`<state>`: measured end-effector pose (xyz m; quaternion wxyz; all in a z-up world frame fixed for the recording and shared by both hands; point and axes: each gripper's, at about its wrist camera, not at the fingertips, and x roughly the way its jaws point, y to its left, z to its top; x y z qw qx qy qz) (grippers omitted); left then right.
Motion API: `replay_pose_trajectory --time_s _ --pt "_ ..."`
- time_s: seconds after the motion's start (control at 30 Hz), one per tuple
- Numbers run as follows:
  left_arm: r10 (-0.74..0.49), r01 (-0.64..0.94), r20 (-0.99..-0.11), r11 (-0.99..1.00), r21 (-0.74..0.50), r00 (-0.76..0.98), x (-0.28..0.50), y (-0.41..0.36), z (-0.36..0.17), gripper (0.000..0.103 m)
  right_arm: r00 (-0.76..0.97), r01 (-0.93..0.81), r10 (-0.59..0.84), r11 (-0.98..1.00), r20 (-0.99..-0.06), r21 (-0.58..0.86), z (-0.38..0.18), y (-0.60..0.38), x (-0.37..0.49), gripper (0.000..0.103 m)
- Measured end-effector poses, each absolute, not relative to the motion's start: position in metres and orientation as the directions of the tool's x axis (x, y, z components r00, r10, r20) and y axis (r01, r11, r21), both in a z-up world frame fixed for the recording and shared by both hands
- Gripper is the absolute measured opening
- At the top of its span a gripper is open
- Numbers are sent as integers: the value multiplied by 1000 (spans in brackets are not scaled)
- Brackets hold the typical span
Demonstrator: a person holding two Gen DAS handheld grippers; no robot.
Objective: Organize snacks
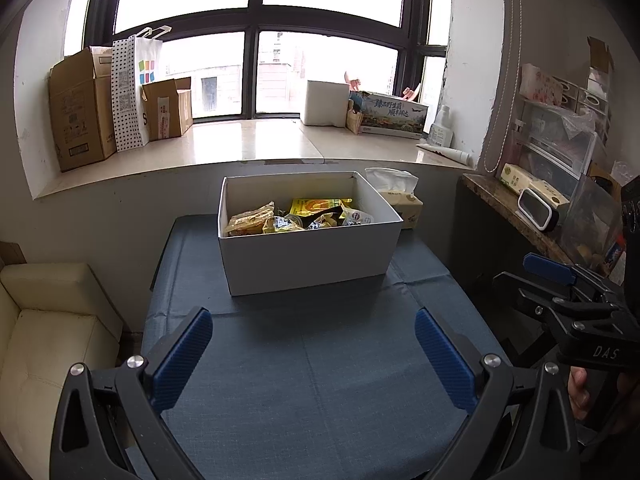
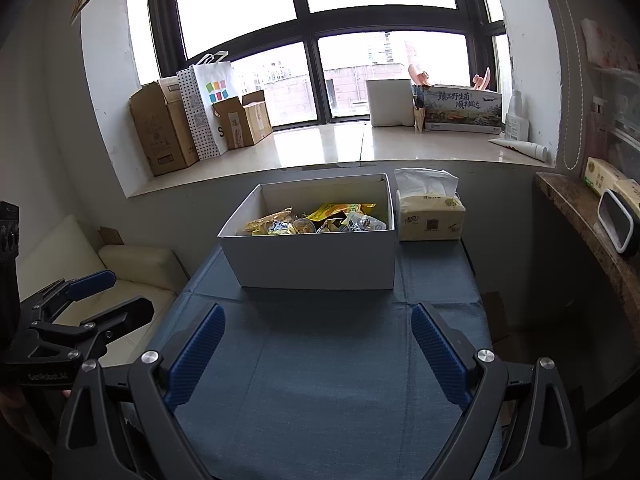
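A white open box (image 1: 308, 256) (image 2: 312, 258) stands at the far end of the blue-clothed table (image 1: 312, 360) (image 2: 320, 360). Inside it lie several snack packets (image 1: 296, 218) (image 2: 316, 220), mostly yellow wrappers. My left gripper (image 1: 314, 322) hovers open over the near part of the cloth, with nothing between its blue pads. My right gripper (image 2: 318, 316) is open too and empty, also short of the box. The right gripper (image 1: 576, 304) shows from the side at the right edge of the left wrist view. The left gripper (image 2: 80, 304) shows at the left edge of the right wrist view.
A tissue pack (image 1: 400, 196) (image 2: 430, 216) sits right of the box. A cream sofa (image 1: 52, 320) (image 2: 132, 272) is left of the table, a stone shelf (image 1: 520, 216) (image 2: 592, 224) with clutter right. Cardboard boxes (image 1: 80, 108) and bags fill the window ledge (image 1: 248, 140) behind.
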<state>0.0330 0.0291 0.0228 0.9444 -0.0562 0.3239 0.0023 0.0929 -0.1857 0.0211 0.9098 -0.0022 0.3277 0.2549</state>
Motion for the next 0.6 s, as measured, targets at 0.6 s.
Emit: replay_pose_trajectory --time_s 0.6 --pt "-26 -54 -626 993 -109 780 36 29 21 103 650 -464 461 870 -604 164 19 -184 93 97"
